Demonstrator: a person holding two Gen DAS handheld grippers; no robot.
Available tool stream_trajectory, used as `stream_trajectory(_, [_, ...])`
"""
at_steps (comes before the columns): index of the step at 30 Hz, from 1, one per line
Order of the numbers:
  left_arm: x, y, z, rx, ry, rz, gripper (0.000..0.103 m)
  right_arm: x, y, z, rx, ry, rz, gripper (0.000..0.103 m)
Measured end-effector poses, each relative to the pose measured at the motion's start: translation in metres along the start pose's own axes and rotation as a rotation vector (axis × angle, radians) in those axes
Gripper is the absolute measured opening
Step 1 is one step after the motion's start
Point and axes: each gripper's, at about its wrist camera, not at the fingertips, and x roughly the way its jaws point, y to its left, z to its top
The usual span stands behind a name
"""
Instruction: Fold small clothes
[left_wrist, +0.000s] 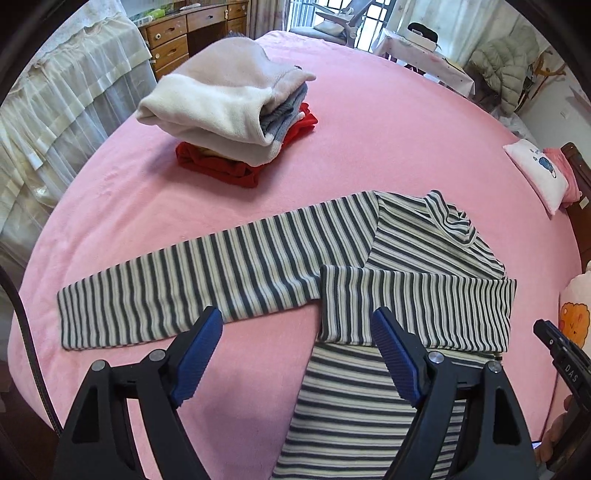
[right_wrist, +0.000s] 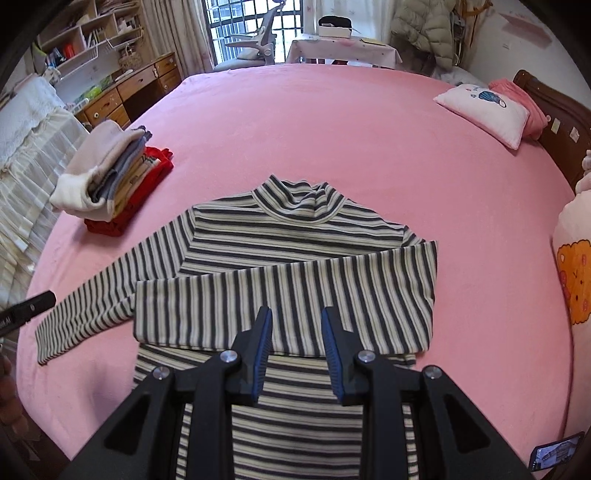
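Before you a wide bed (right_wrist: 332, 122) under a pink blanket, wooden drawers (right_wrist: 122, 92) at your far left, barred window (right_wrist: 243, 29) letting in daylight, grey chair (right_wrist: 258, 40) beside it (partly hidden), dark wooden headboard (right_wrist: 554, 110) right, white pillow (right_wrist: 487, 110) nearby.

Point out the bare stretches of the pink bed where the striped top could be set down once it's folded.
Widest bare patch: the pink bed beyond the striped top's collar, between the folded pile and the white pillow. A narrower strip runs right of the top, toward the orange-print cushion. Left is crowded: the outstretched sleeve lies just below the pile.
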Motion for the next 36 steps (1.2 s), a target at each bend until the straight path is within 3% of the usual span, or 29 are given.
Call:
stream_trajectory(4, [-0.013,-0.001,-0.013,-0.021,-0.005,0.008,0.082,-0.01,0.0,-0.003,-0.04,-0.025,0.02,0.03])
stream_trajectory(8, [-0.026,0.011,-0.03,-0.062,-0.016,0.043,0.084,-0.023,0.003,-0.014,-0.109,-0.053,0.027,0.05])
stream_trajectory(15, [-0.029,0.073,-0.053,-0.206,0.002,0.121,0.087,-0.032,0.033,-0.031,-0.254,-0.072,0.058,0.05])
stream_trajectory(20, [-0.026,0.139,-0.061,-0.286,-0.007,0.217,0.087,-0.027,0.084,-0.029,-0.337,-0.083,0.09,0.05])
stream_trajectory(25, [-0.012,0.231,-0.063,-0.417,0.004,0.286,0.087,-0.012,0.154,-0.029,-0.417,-0.082,0.127,0.05])
stream_trajectory(31, [0.021,0.32,-0.069,-0.539,0.062,0.288,0.087,0.022,0.23,-0.042,-0.466,-0.056,0.161,0.05])
stream_trajectory(36, [0.046,0.34,-0.073,-0.527,0.125,0.26,0.087,0.051,0.268,-0.06,-0.504,-0.006,0.156,0.05])
